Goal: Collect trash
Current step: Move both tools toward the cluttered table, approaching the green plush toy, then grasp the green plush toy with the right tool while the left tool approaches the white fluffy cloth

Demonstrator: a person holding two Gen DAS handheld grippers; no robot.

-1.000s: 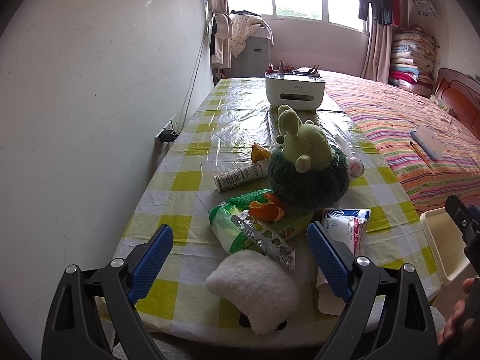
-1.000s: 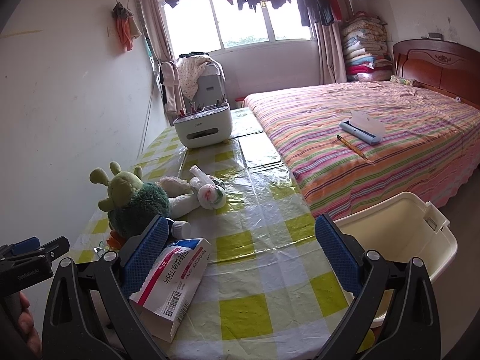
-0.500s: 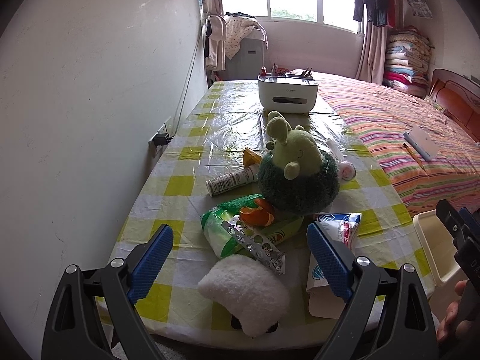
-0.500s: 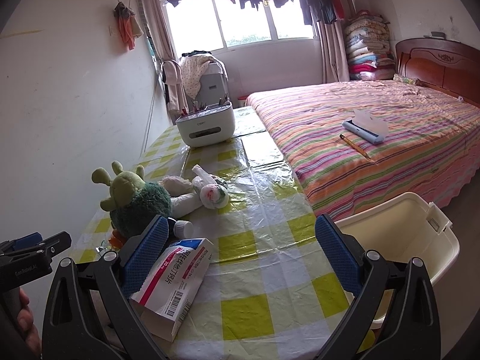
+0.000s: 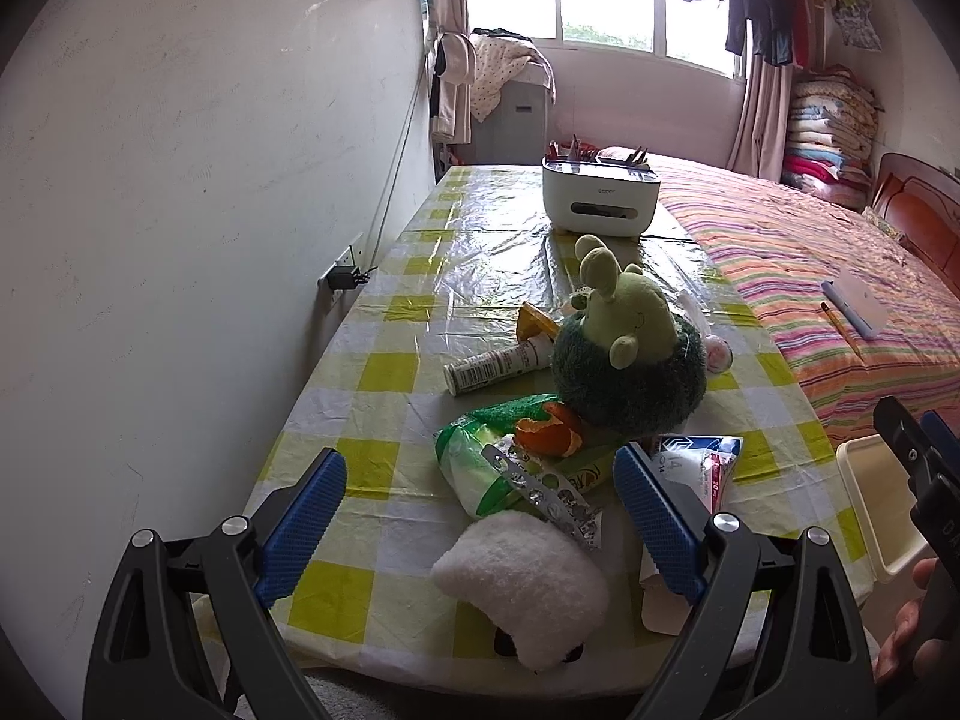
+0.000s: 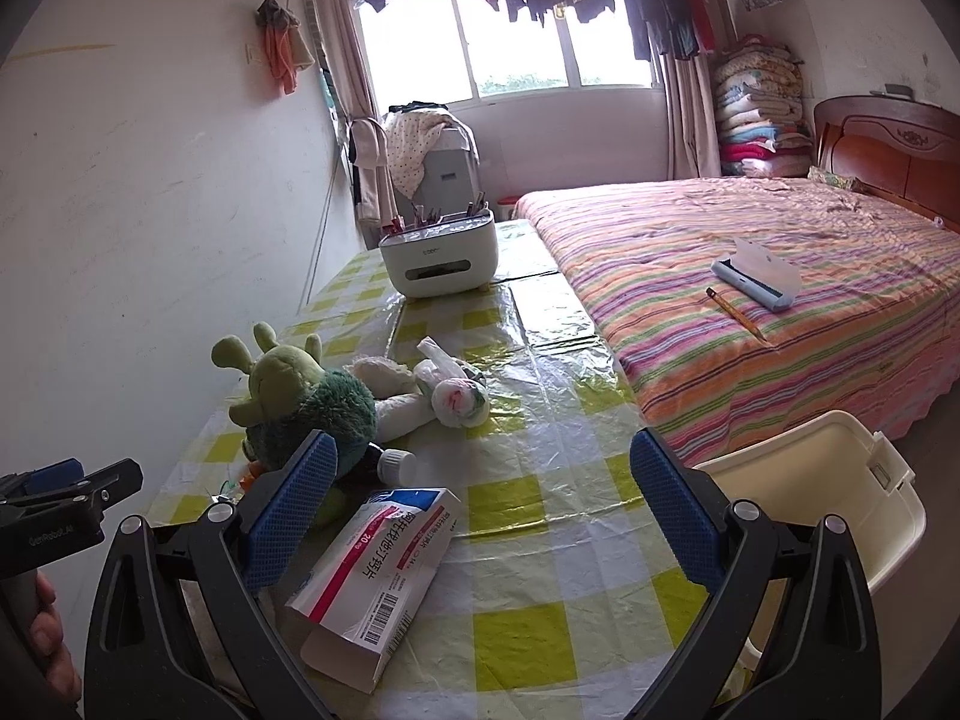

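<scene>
Both grippers have drawn back slightly from the table since the earlier frames; objects on it lie as before.

- Striped pink-and-orange bed (image 6: 750,312): right of the table, carrying a light blue case and a pencil.
- Table under a yellow-and-white checked plastic cloth (image 5: 384,372): set against the white wall.
- Cream plastic bin (image 6: 840,480): open, beside the table's near right corner, below the tabletop.
- White desk organiser box (image 5: 600,201): far end of the table.
- Green plush toy (image 5: 630,360): mid-table, upright.
- White fluffy cloth (image 5: 528,576): at the near edge, between the left gripper's fingers in view.
- White-and-red cardboard medicine box (image 6: 378,564): near edge, flap open, just beside the right gripper's left finger.
- Green plastic wrapper (image 5: 474,468): in front of the plush toy, touching the items below.
- White cylindrical tube (image 5: 498,366): lying on its side, left of the toy.
- Knotted white plastic bag (image 6: 456,396): right of the toy.
- Silver blister strip (image 5: 546,492): across the wrapper.
- Orange peel (image 5: 549,432): on the wrapper, against the toy.
- Left gripper (image 5: 480,528): jaws spread wide, holding nothing, above the near edge.
- Right gripper (image 6: 486,516): jaws spread wide, holding nothing, over the near right part of the table.
</scene>
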